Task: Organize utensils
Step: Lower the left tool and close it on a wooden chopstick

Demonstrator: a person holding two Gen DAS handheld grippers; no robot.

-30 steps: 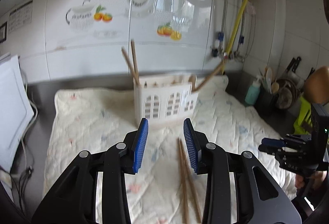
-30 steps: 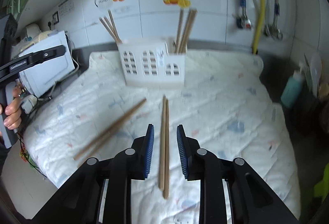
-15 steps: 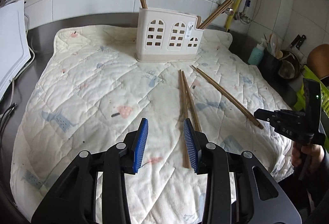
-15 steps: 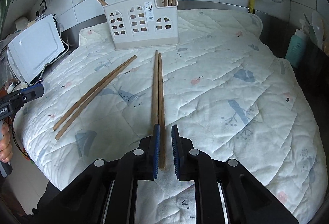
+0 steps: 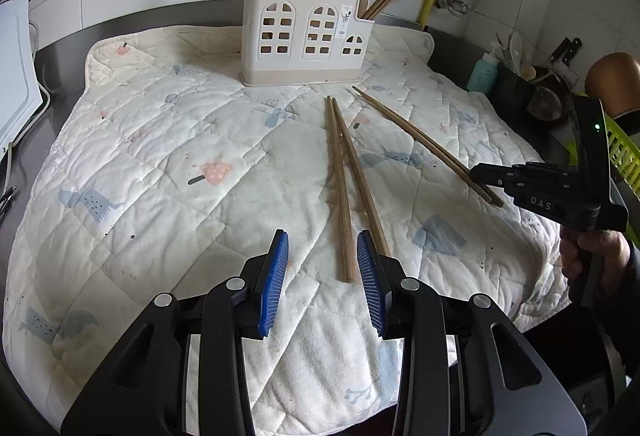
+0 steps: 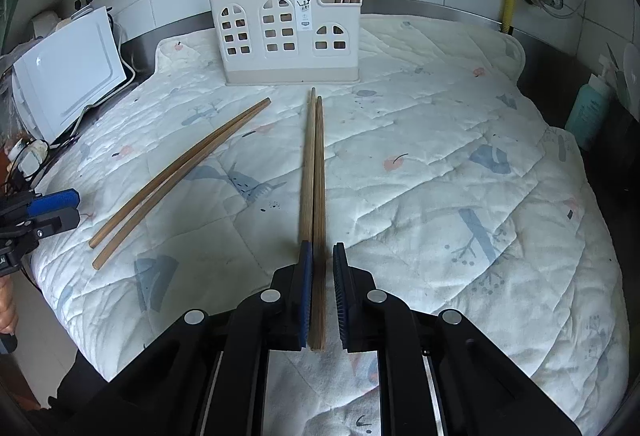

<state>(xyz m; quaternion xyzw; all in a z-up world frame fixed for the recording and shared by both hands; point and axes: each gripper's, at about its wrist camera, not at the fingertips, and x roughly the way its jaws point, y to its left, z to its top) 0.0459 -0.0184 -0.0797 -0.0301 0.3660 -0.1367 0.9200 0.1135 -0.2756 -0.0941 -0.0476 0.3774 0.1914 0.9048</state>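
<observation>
The right gripper (image 6: 320, 292) has its jaws drawn in around the near ends of 2 chopsticks (image 6: 314, 171) that lie side by side on the quilted mat (image 6: 460, 163), pointing toward the white holder (image 6: 288, 35) at the back of the table. The jaws look clenched on that pair, though a thin slit shows beside the right pad, so the grip may be light. To do this step well, both sticks should be pinched together before lifting, kept parallel, then tipped tips-down so they drop cleanly into a compartment of the holder without fouling the chopsticks already standing there.

The left gripper (image 5: 322, 284) hovers with jaws released and empty just short of the second pair of chopsticks (image 5: 348, 187). 1 stick ends between the pads, the other runs behind the right pad, so it needs to shift a little right and settle lower to gather both.

Hard to judge: whether the right pads truly press both sticks, since the butt ends sit deep between the jaws. The holder's inner dividers are hidden behind its front wall, and the tops of the standing chopsticks are cut off by the frame edge. In the left view, the far pair's near ends vanish behind the right gripper's body.
</observation>
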